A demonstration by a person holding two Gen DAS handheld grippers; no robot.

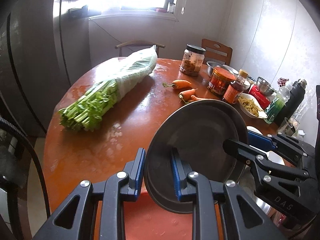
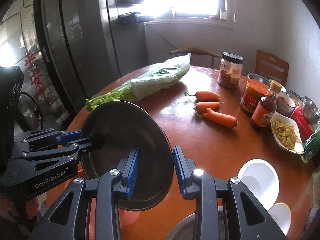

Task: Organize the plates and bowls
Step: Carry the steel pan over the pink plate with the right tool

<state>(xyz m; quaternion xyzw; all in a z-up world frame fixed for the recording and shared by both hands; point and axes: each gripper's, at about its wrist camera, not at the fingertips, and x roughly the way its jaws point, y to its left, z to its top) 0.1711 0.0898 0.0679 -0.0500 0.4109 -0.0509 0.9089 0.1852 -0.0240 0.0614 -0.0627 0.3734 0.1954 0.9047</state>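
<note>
Blue ribbed pads of the left gripper (image 1: 158, 172) fill the bottom of the left wrist view, closed narrow on the near rim of a round dark metal plate (image 1: 200, 136), which stands tilted between the fingers above the glossy orange-brown round table (image 1: 136, 108). From the right edge of that frame the right gripper (image 1: 238, 142) reaches in and clamps the plate's opposite rim. In the right wrist view its own pads sit either side of the plate's lower right edge at bottom centre. The plate's smooth, dull inner face shows; its underside is hidden, and fisheye blur softens the edges. Low right in the right wrist view, two white bowls (image 2: 258, 178) lie on the table, the nearer one partly cut off by the gripper body. Farther up, three orange carrots (image 2: 212, 106) lie mid-frame, and a plastic-wrapped bunch of leafy green celery (image 1: 112, 88) stretches toward the upper left
</note>
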